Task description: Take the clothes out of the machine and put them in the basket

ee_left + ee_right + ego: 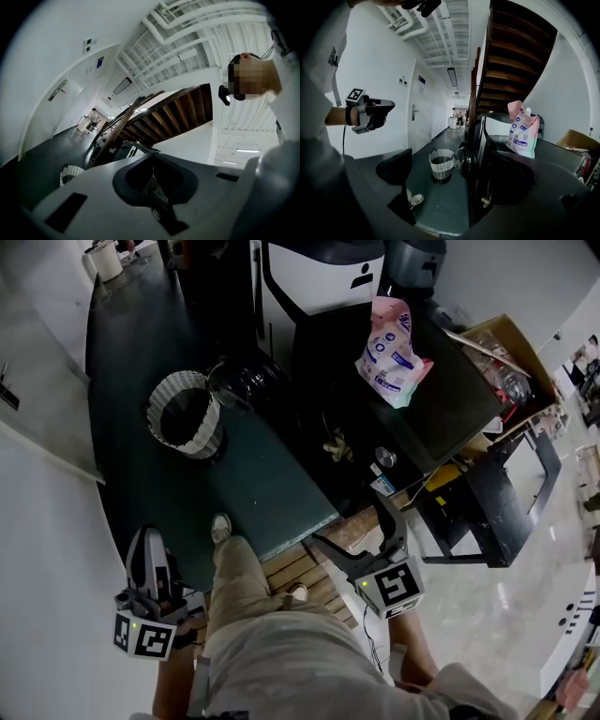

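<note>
Open floor (267, 488) lies between us and the basket (185, 413), which stands just beside the machine's (459, 395) open door (239, 381). Right gripper (349, 519): 2 jaws wide apart, nothing between them. Left gripper (148, 540): jaws together, empty, raised clear of everything.

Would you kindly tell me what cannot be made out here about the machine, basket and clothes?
Machine drum: head view, the top hides it; right gripper view, too dark.
Basket inside: shadowed in head view; only a sliver shows in the left gripper view.
Pale item at the machine's front: too small to identify.
Pouch print: too small to read.
</note>
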Available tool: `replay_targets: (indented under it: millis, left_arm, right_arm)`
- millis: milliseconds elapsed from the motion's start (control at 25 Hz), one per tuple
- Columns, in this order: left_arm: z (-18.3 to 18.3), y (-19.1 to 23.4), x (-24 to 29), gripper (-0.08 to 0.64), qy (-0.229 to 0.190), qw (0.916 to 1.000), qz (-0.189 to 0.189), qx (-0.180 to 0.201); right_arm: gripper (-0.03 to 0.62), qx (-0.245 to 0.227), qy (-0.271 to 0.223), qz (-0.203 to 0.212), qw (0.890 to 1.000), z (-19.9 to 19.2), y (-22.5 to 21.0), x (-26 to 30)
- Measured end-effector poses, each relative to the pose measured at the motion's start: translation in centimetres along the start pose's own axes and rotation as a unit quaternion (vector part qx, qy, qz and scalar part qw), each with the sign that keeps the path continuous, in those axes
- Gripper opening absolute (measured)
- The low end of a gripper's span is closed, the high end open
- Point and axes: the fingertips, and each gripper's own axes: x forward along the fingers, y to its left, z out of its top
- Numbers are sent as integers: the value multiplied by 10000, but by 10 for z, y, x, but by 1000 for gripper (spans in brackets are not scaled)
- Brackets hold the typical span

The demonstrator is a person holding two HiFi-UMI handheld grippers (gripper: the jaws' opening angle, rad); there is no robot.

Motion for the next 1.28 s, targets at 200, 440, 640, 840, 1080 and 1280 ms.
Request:
replay_targets:
  millis: [200, 440, 640, 840, 1080, 1280]
  left_arm:
    - [-20, 54, 60, 14, 267, 9991, -57, -335]
    - [-31, 163, 166, 14, 839, 9955, -296, -318]
    - [-27, 233, 285, 14, 1399, 9820, -1113, -607]
    - [-15, 254, 383, 14, 1975, 9554, -2043, -810]
    - [-28, 206, 437, 14, 2340, 9224, -2784, -1296]
    - [-45, 155, 452, 14, 2547, 9012, -3229, -1366]
  right_arm:
    - [512, 253, 384, -89, 9989, -15, -14, 63]
    - [512, 399, 630, -127, 9971, 3, -17, 210]
    - [512, 478, 1358, -678, 9873, 29, -36, 304]
    - [512, 867, 1528, -1568, 9719, 79, -50, 340]
    - [512, 1157, 1756, -2512, 9448, 103, -68, 308]
    - [512, 1353, 1662, -2973, 9304, 101, -88, 284]
